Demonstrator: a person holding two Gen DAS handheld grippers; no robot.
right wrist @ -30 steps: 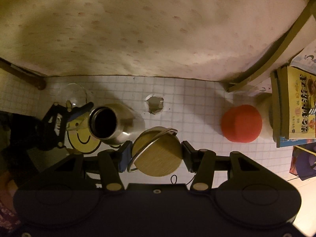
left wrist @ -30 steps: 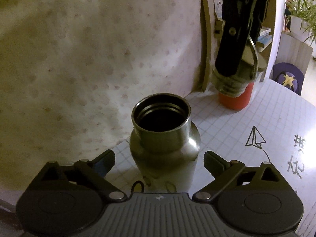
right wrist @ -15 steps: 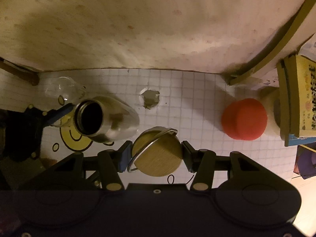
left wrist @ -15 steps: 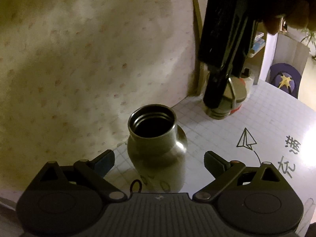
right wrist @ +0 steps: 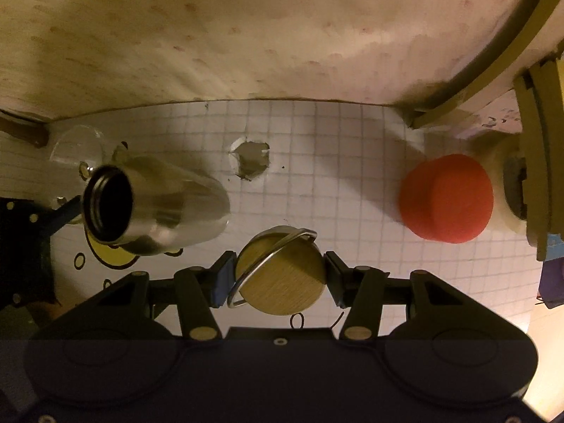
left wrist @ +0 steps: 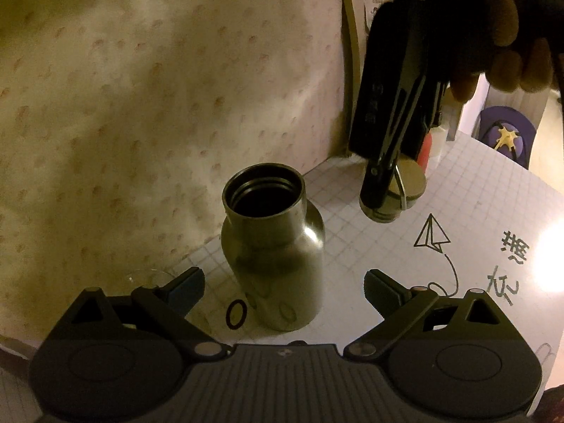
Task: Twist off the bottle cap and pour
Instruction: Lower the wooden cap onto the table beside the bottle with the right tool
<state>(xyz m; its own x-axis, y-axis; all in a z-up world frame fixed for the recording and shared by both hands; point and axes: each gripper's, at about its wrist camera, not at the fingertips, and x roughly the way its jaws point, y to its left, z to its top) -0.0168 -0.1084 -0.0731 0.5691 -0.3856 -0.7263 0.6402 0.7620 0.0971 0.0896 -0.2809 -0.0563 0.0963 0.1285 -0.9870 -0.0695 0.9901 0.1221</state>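
Now steel bottle (left wrist: 273,246) uncapped; right claw (right wrist: 280,275) grips wood-topped cap (right wrist: 282,282); left claw (left wrist: 283,287) open

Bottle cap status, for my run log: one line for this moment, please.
steel bottle: open, upright | cap: off, in right gripper | left gripper: open, around bottle | pour: not begun
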